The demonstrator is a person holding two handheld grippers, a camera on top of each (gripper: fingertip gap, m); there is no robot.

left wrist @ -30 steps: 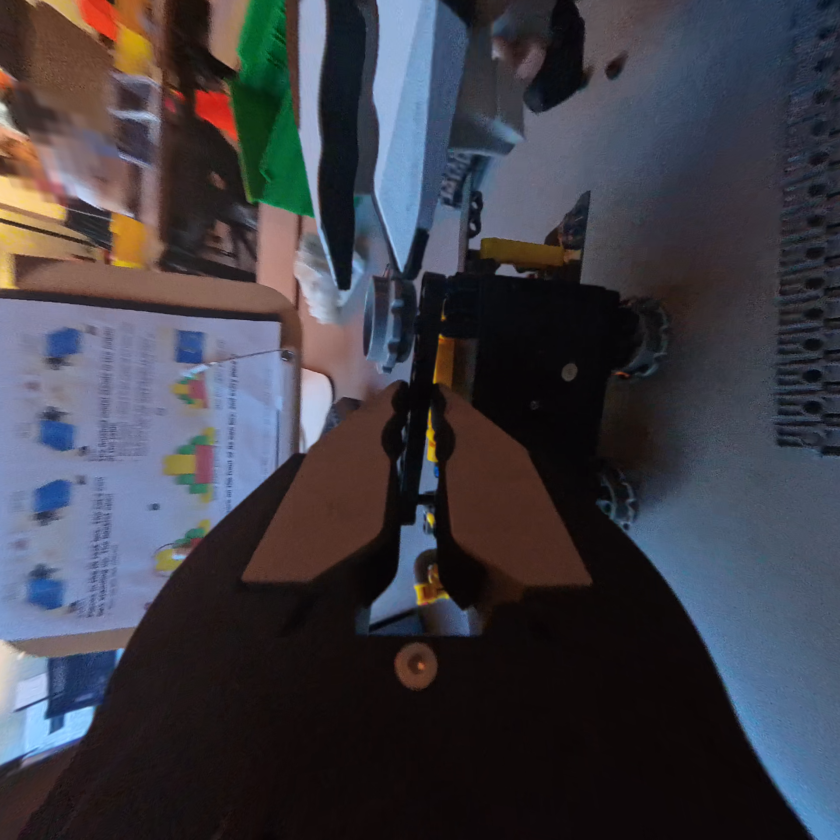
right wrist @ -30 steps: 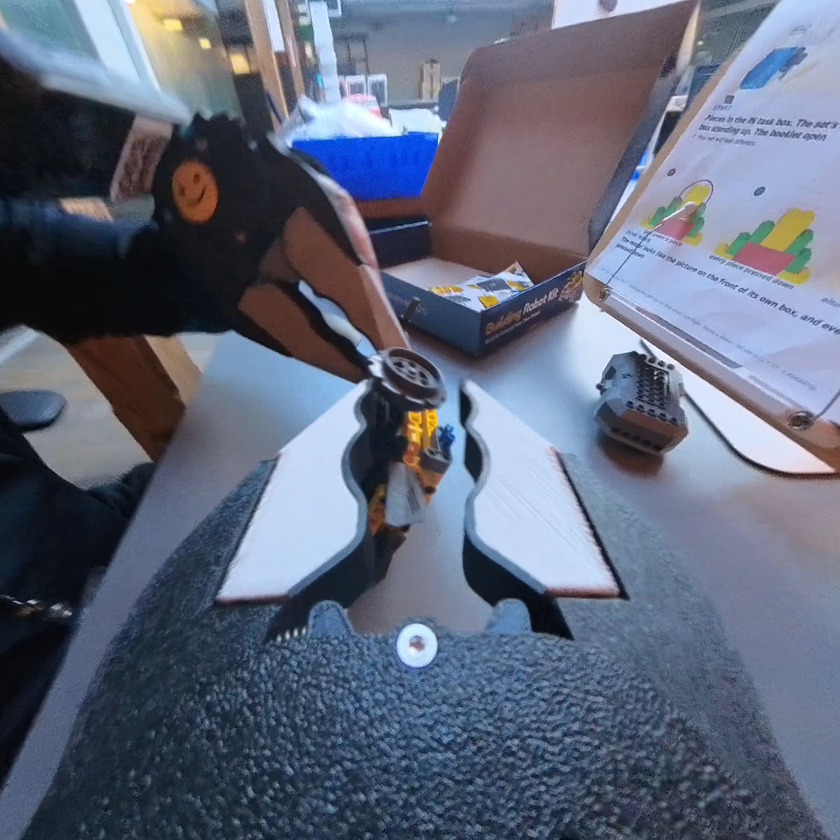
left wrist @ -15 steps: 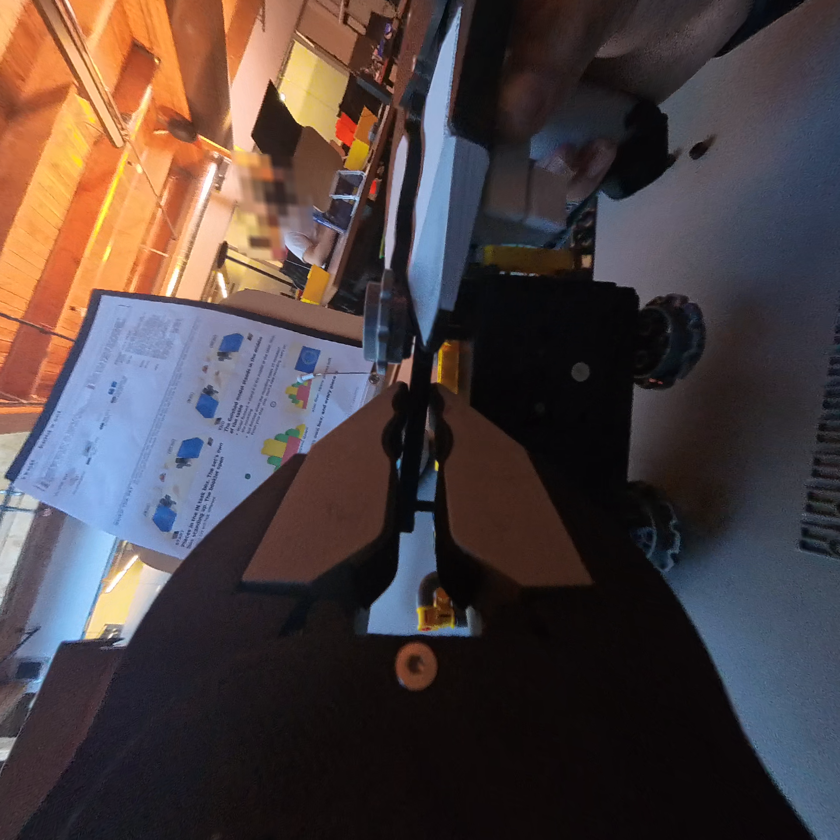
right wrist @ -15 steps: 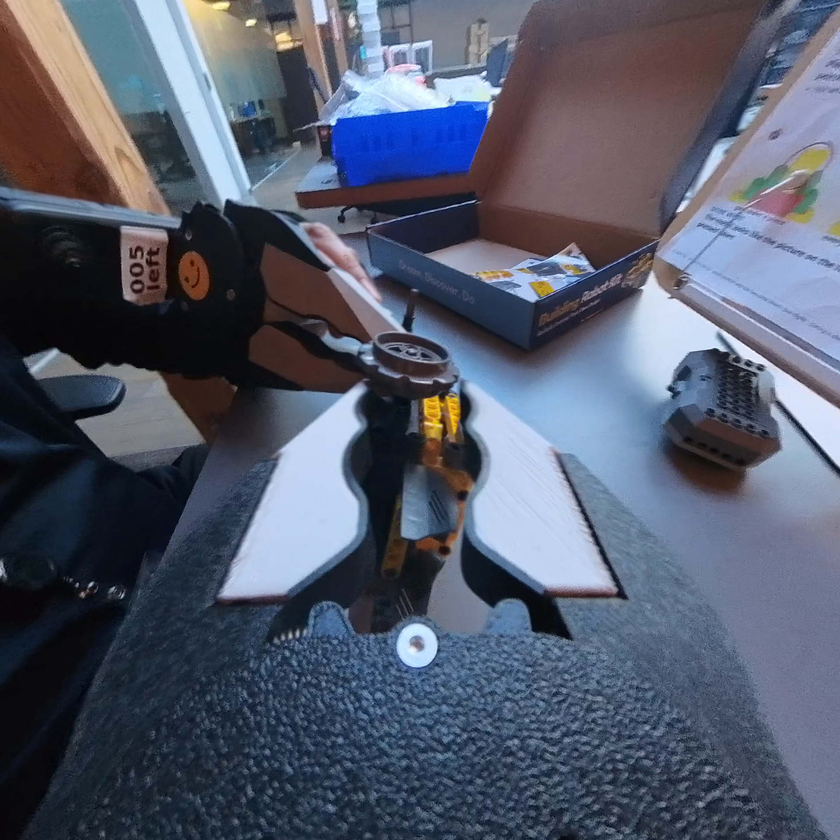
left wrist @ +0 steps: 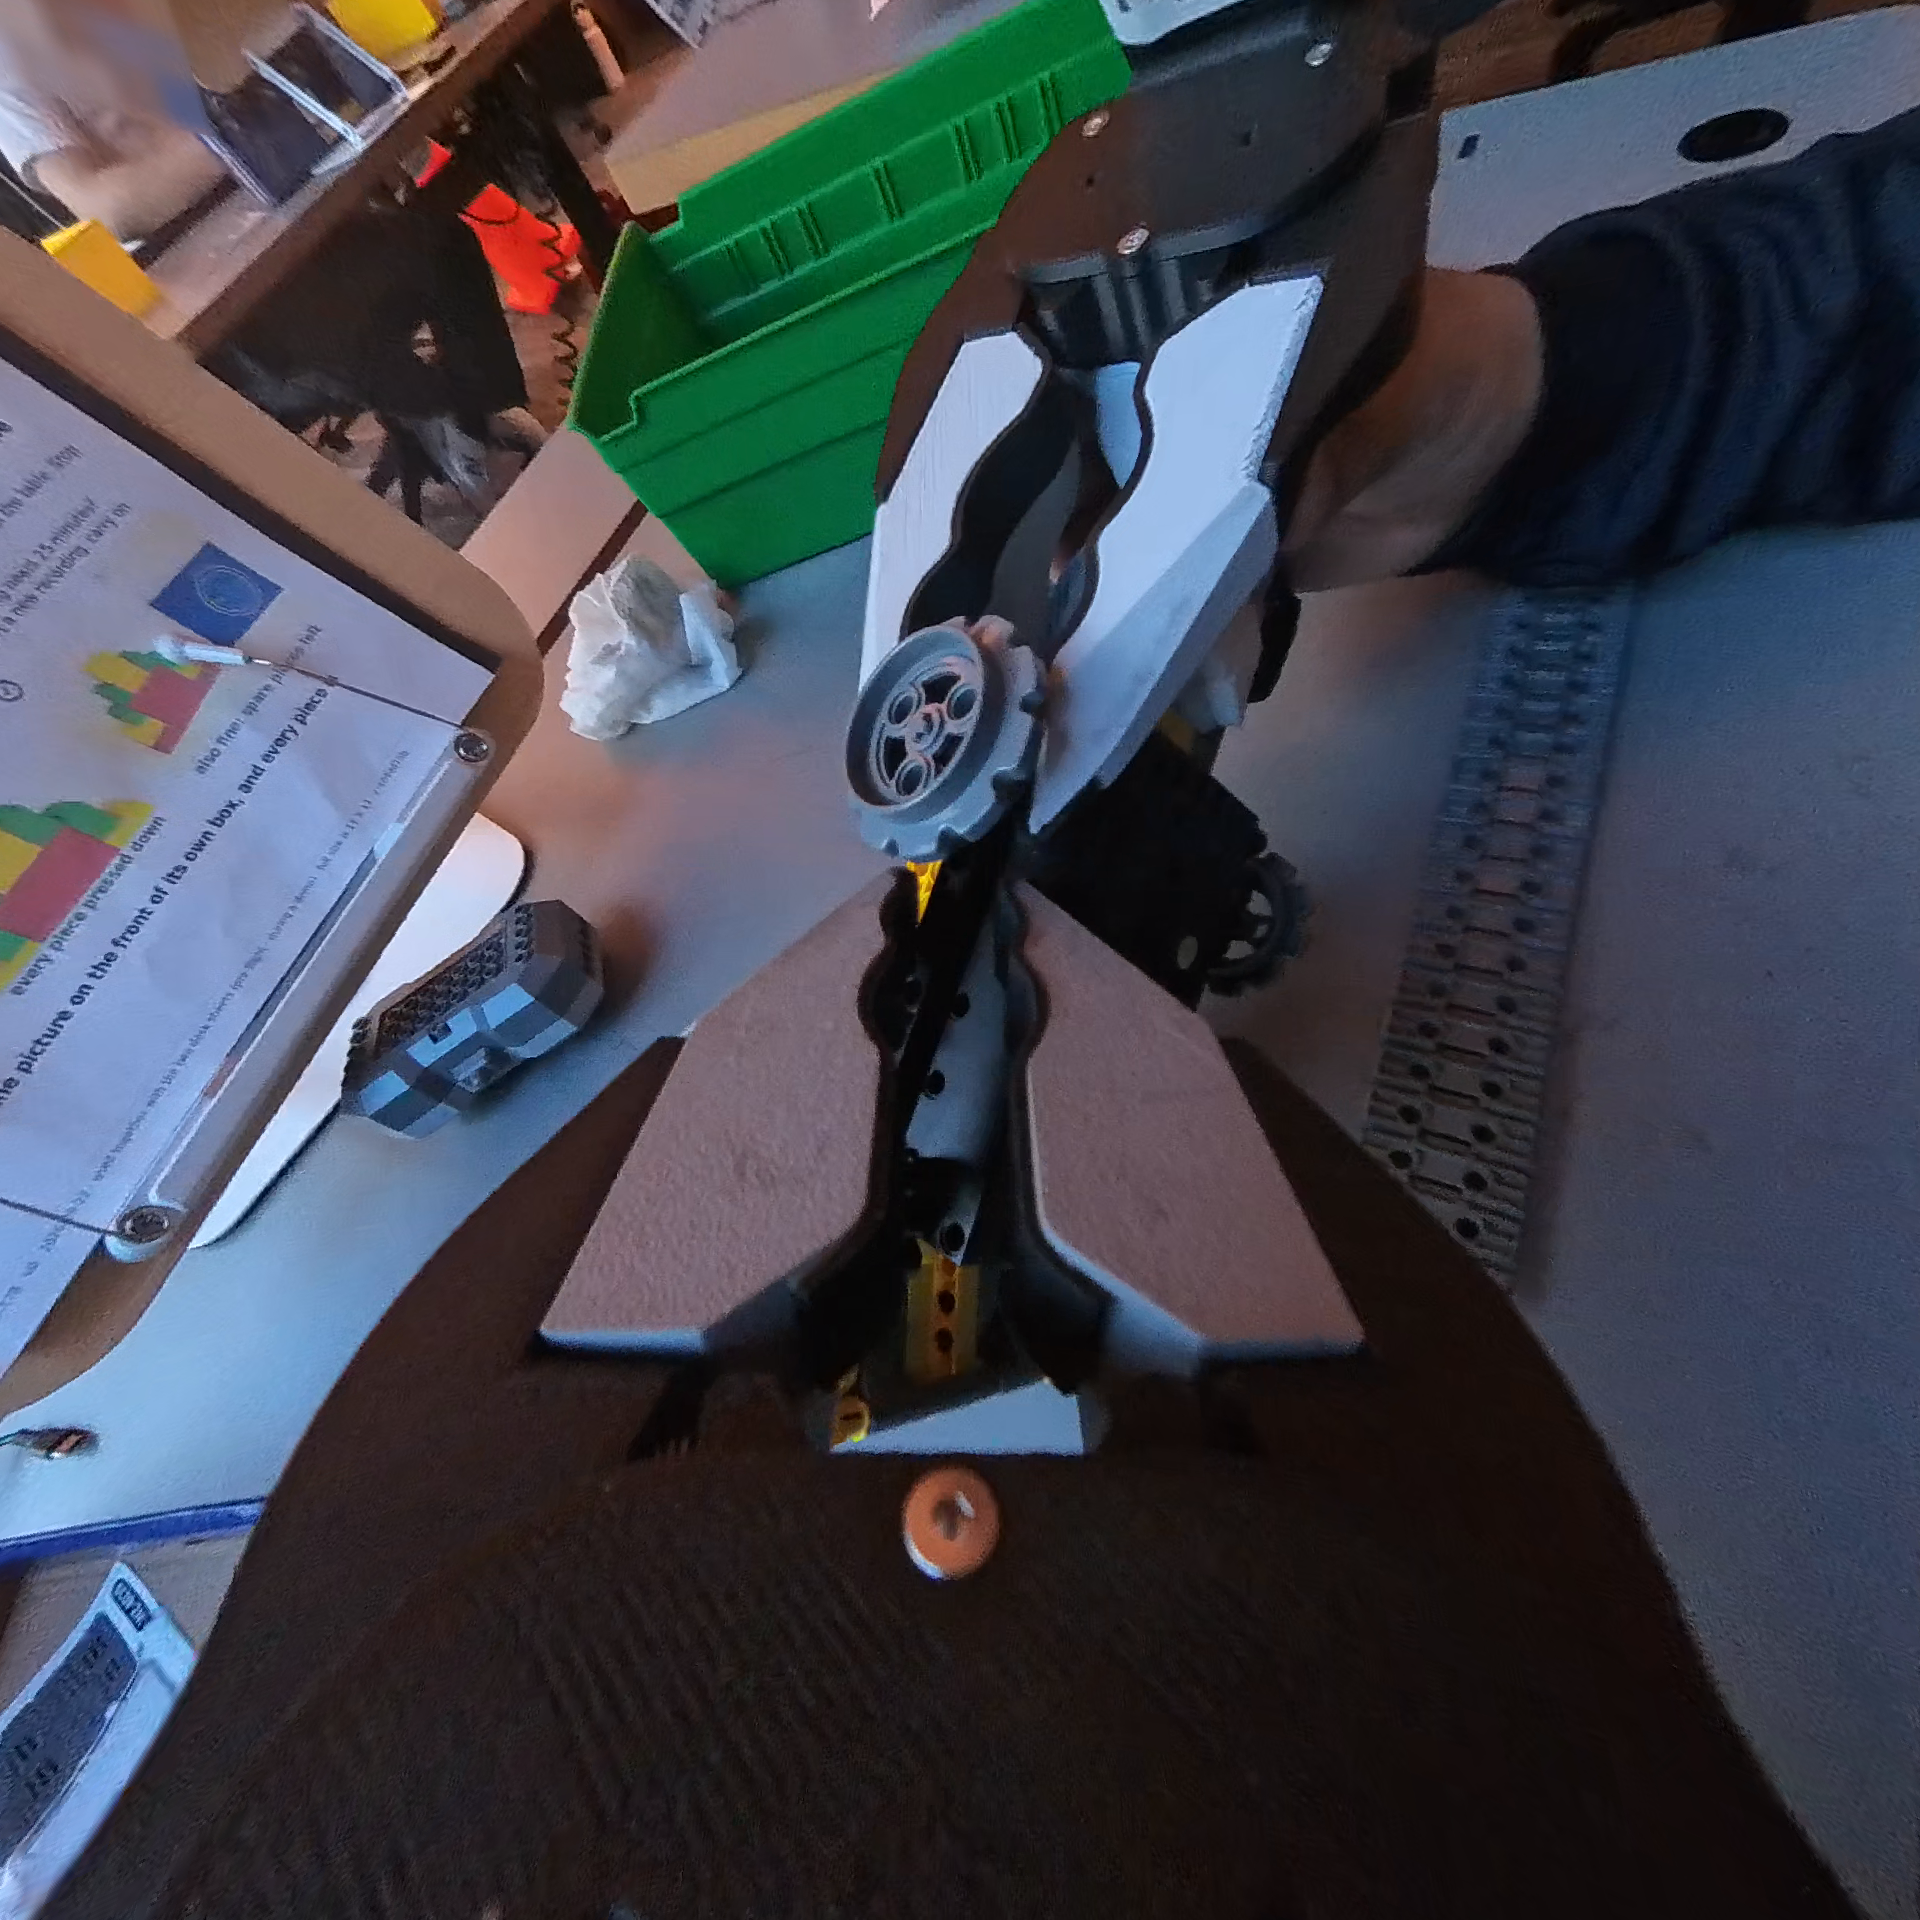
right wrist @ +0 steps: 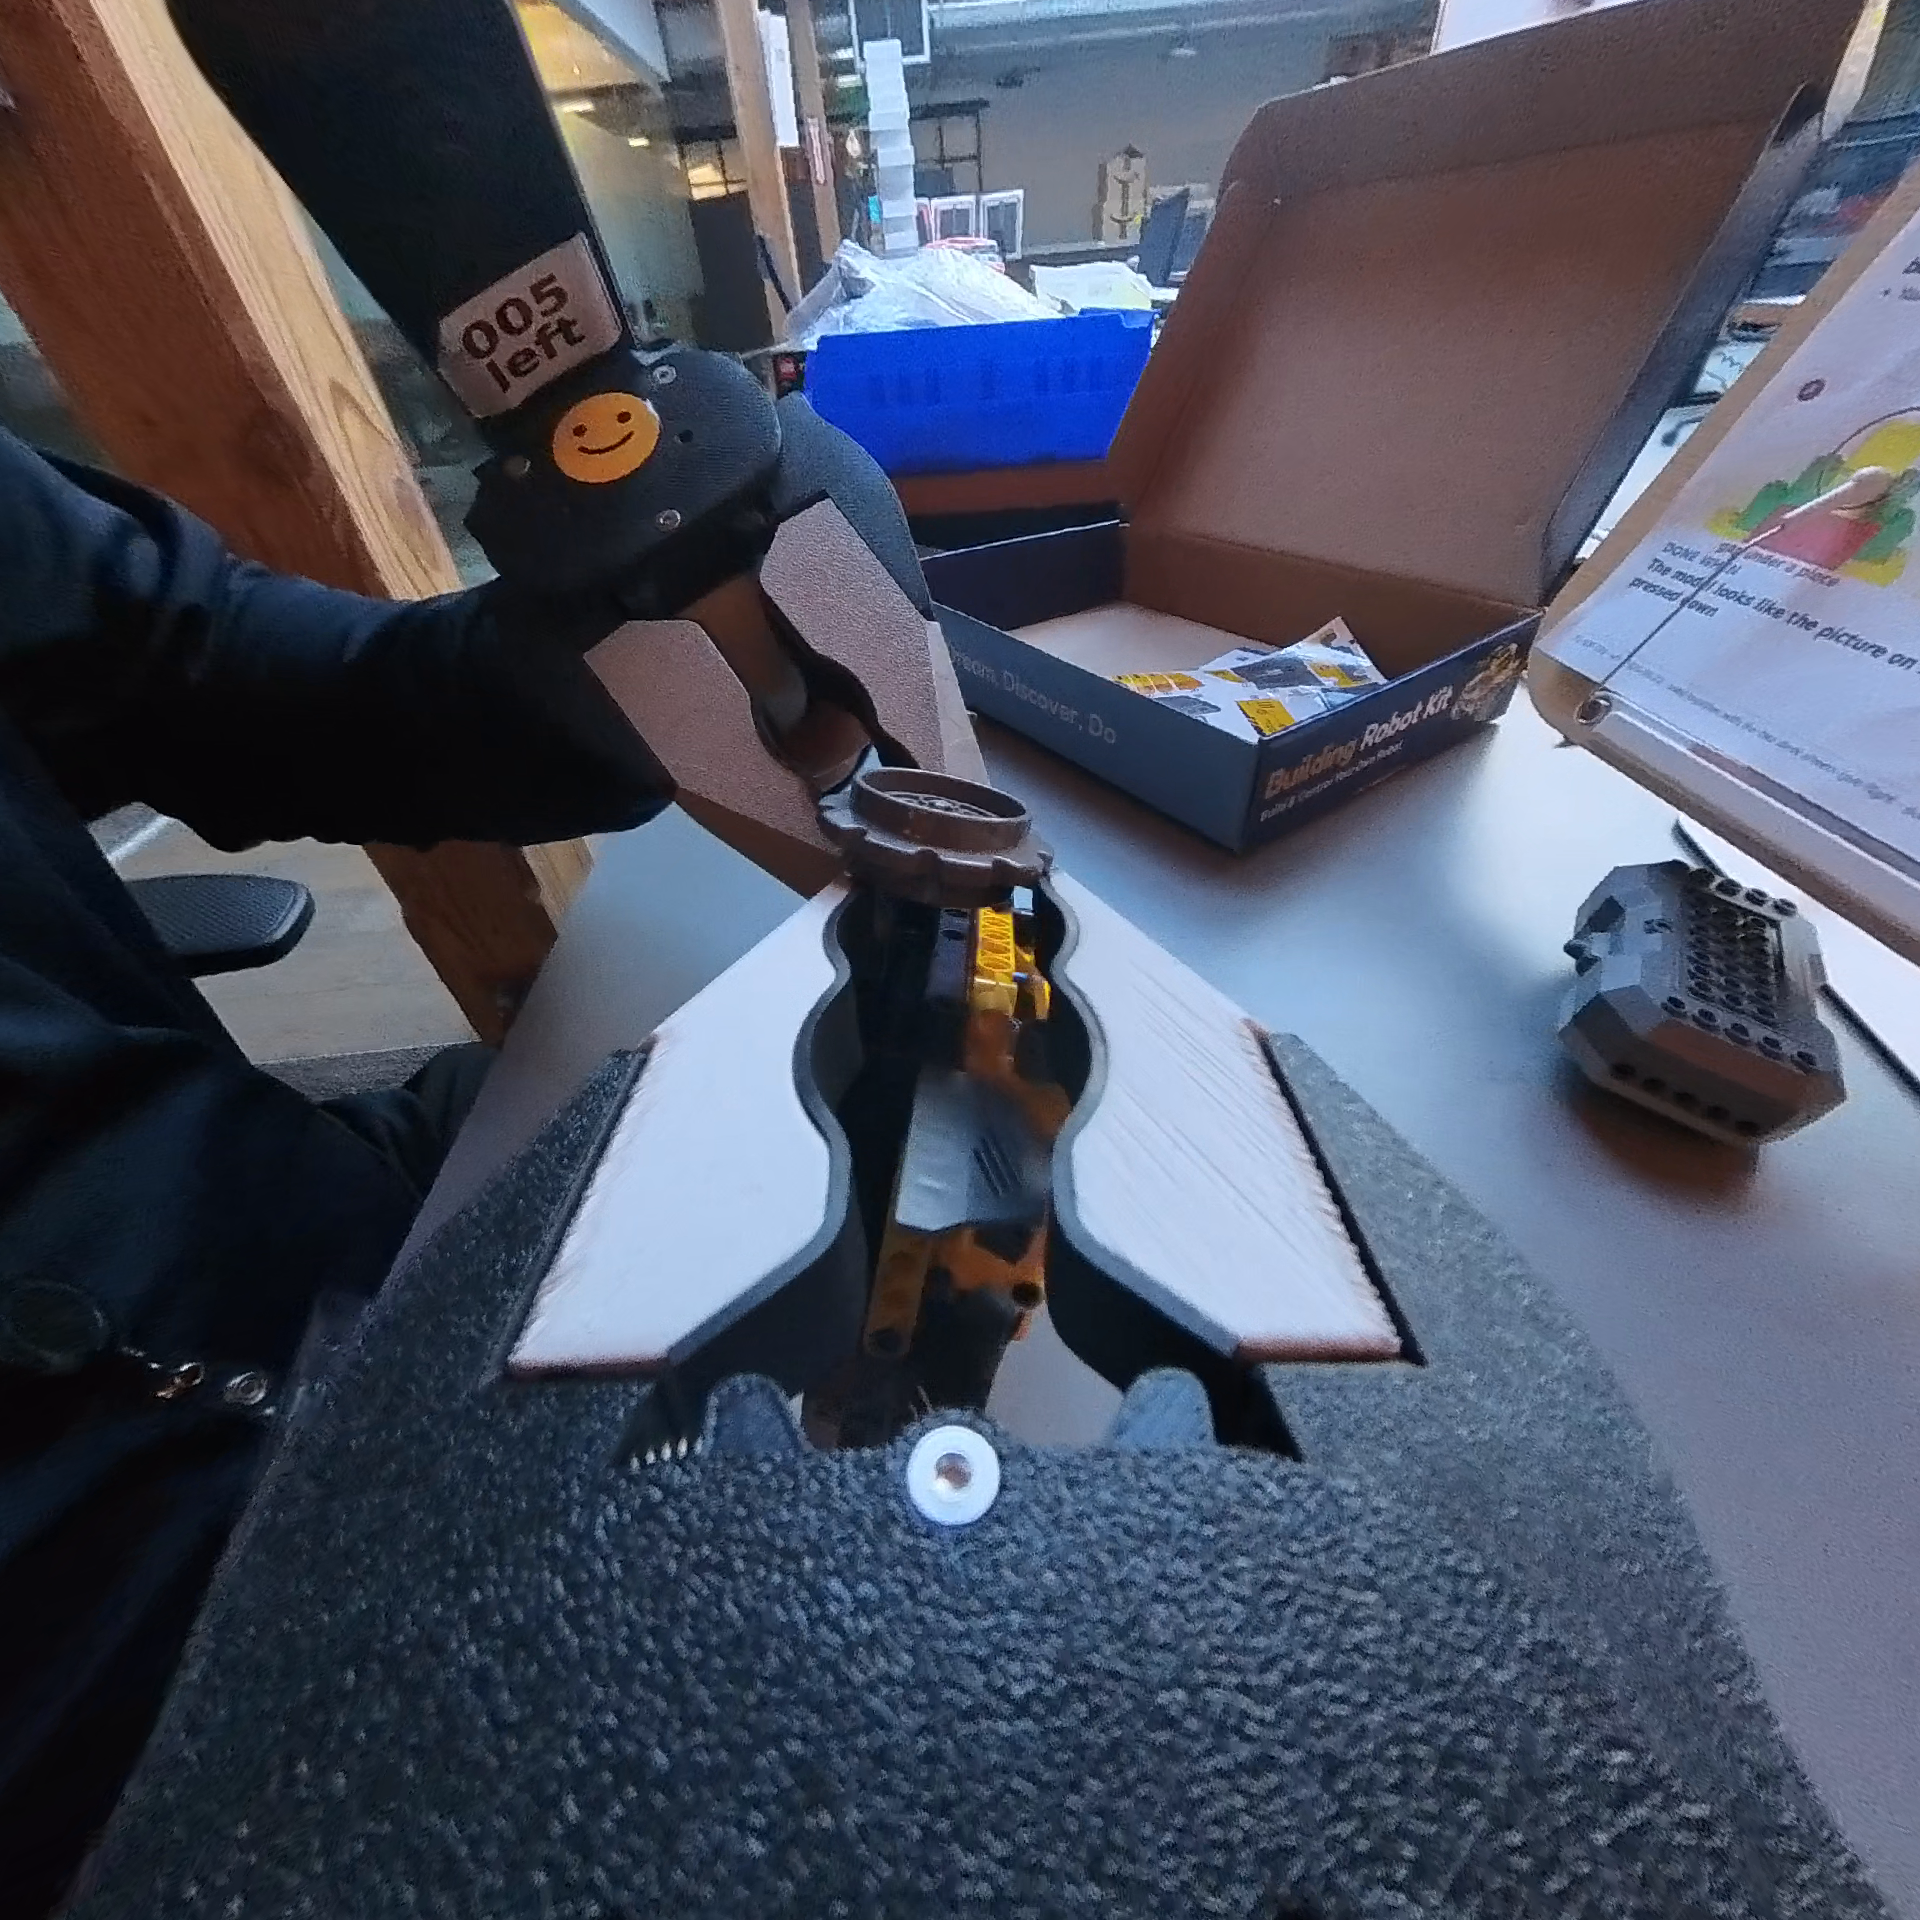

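A black and yellow brick-built vehicle model [left wrist: 1153, 883] is held over the grey table [left wrist: 1714, 1039] by both grippers. My left gripper [left wrist: 948, 914] is shut on a thin black beam of the model. A grey spoked wheel [left wrist: 940, 743] sits just past its tips. My right gripper [right wrist: 940, 904] is shut on the model's black and yellow body [right wrist: 987, 1143], with the same wheel [right wrist: 935, 821] at its tips. The right gripper's white fingers [left wrist: 1164, 582] come in from the far side. The left gripper's tan fingers [right wrist: 842, 613] reach the wheel from the upper left.
A grey studded block [left wrist: 478, 1013] lies on the table, also in the right wrist view [right wrist: 1704, 1029]. An instruction sheet on a board [left wrist: 187, 831], a crumpled tissue [left wrist: 649, 649], a green bin [left wrist: 810, 343], a grey track strip [left wrist: 1496, 935], an open cardboard box [right wrist: 1299, 623] and a wooden post [right wrist: 208, 364] surround them. Left and right tips are no more than a few centimetres apart.
The left gripper has rolled from sideways to nearly upright while keeping its grip on the beam. The right gripper still holds the model; the left gripper now stands steeper beside the wheel.
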